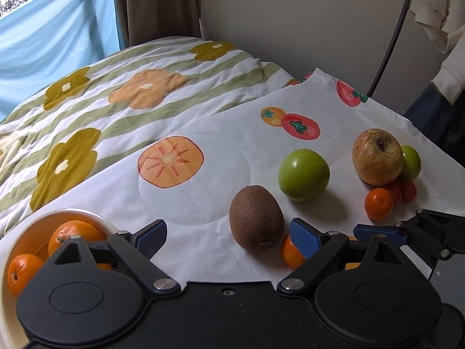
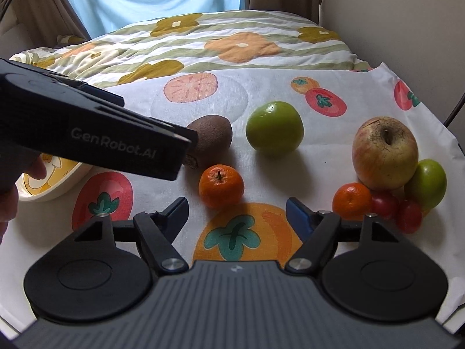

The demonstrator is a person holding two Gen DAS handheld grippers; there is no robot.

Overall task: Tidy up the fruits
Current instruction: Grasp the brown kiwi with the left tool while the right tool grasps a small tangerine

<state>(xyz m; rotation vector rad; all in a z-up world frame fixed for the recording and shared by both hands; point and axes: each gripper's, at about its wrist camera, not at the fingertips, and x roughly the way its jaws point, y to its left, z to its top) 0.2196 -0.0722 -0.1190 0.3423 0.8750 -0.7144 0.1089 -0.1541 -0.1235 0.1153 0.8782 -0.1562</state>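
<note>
A brown kiwi [image 1: 255,218] lies on the fruit-print cloth [image 1: 203,192] just ahead of my left gripper [image 1: 228,229], nearer its right finger; the jaws stand open and no pad touches it. A tangerine [image 2: 221,186] sits right in front of my right gripper [image 2: 237,208], whose jaws are open too with nothing between them. The left gripper's black body [image 2: 87,133] hides part of the kiwi [image 2: 212,136] in the right wrist view. A white bowl [image 1: 17,232] at the left holds oranges [image 1: 75,232].
Further right lie a green fruit [image 2: 274,128], a blotchy apple [image 2: 385,154], a smaller green fruit [image 2: 427,183], another tangerine [image 2: 351,200] and cherry tomatoes [image 2: 409,215]. A flowered quilt [image 1: 116,93] lies behind the cloth. A hand [image 2: 8,200] shows at the left edge.
</note>
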